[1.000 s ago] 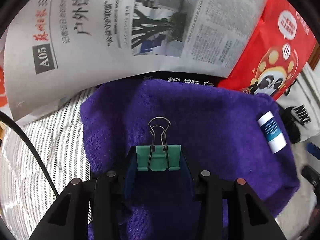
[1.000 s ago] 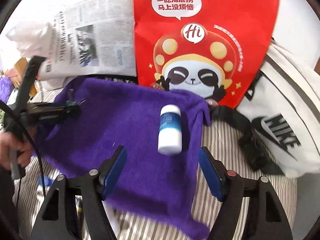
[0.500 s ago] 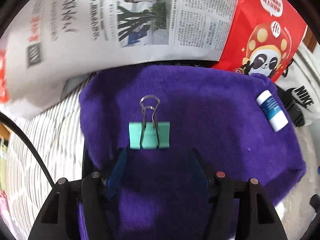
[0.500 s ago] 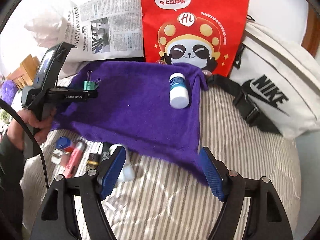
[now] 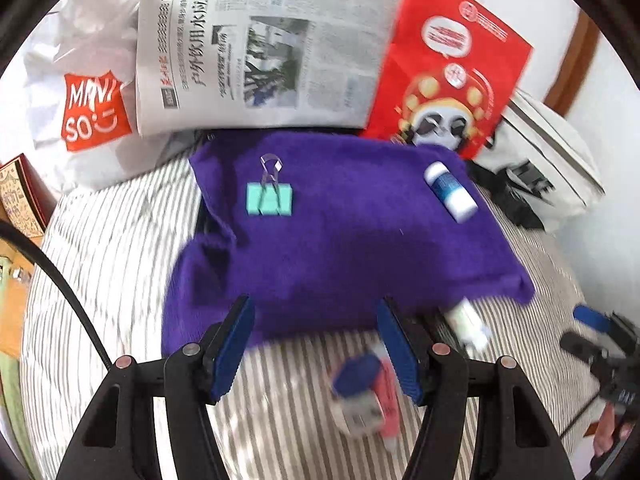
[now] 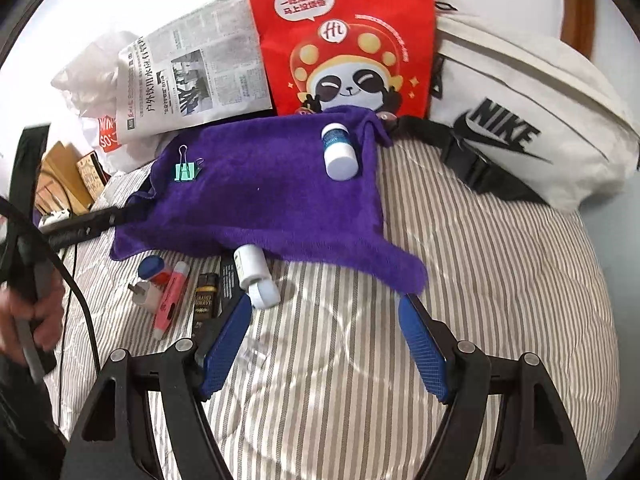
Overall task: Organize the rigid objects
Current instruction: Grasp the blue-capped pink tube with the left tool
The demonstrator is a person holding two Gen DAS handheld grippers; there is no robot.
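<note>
A green binder clip (image 5: 269,199) (image 6: 186,170) lies on the far left of a purple cloth (image 5: 320,256) (image 6: 260,200). A white bottle with a blue label (image 5: 450,192) (image 6: 338,152) lies at the cloth's far right. My left gripper (image 5: 316,344) hangs open over the cloth's near edge with nothing between its pads. My right gripper (image 6: 324,336) stands open over the striped bedding, holding nothing. Near the cloth's front edge lie a second white bottle (image 6: 254,270), a pink highlighter (image 6: 172,296), a blue cap (image 6: 151,267) and a dark lighter (image 6: 206,296).
Behind the cloth lean a red panda bag (image 6: 348,40), a newspaper (image 6: 192,80) and a white Miniso bag (image 5: 80,100). A white Nike bag (image 6: 520,120) with a black strap lies at the right. Striped bedding (image 6: 480,280) covers the surface. A hand (image 6: 32,312) holds the left gripper's handle.
My left gripper let go of the green binder clip, leaving it on the cloth, and drew back toward the near edge. My right gripper also drew back from the white bottle.
</note>
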